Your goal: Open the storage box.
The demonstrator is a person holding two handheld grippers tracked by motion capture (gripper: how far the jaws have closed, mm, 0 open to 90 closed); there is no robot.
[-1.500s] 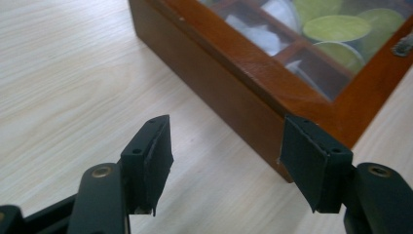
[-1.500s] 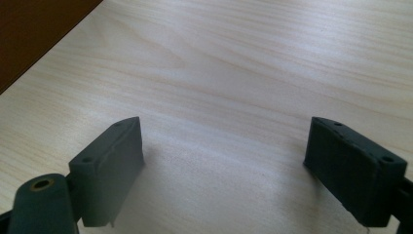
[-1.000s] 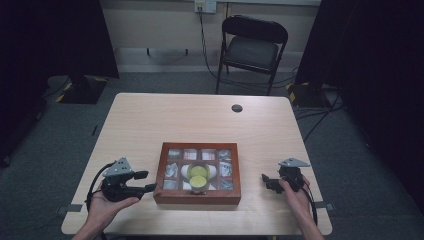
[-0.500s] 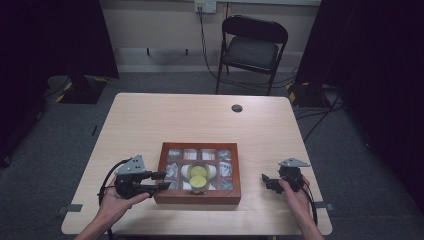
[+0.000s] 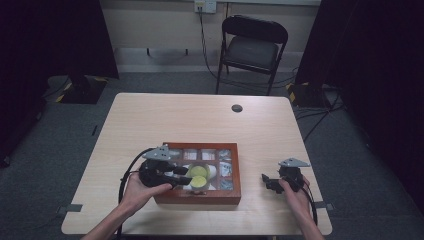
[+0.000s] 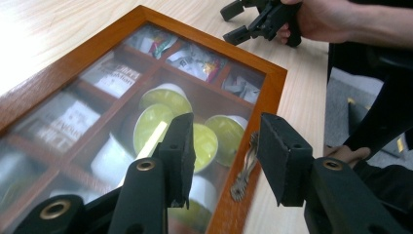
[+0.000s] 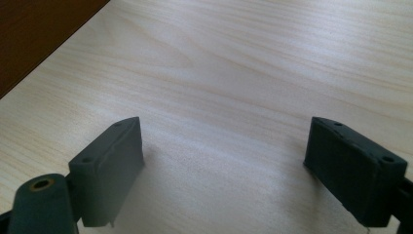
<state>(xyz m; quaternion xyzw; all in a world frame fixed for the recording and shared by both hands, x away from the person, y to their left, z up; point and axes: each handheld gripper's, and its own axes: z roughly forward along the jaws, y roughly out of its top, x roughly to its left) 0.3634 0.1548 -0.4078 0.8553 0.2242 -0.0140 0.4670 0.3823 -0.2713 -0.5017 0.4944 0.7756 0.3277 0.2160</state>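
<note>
**Left gripper poised over the glass-lidded box**

A shallow wooden box (image 5: 200,197) with a red-brown frame sits near the front edge of the pale wood-grain table (image 5: 200,125). Its clear lid shows a grid of compartments: the middle ones hold round capsules with yellow-green foil tops (image 6: 158,122), the outer ones crinkled sachets (image 6: 195,61) and white packets (image 6: 114,78). A small ornate metal latch (image 6: 246,165) hangs on the frame's front side.

The left gripper (image 5: 182,176) hovers over the lid's left part, its black, blocky jaws part-way apart after closing and then easing open slightly, with nothing between them; the latch lies just below their gap. The right gripper (image 5: 266,181) rests on bare table right of the box, apart from it, jaws spread wide and empty.
</note>
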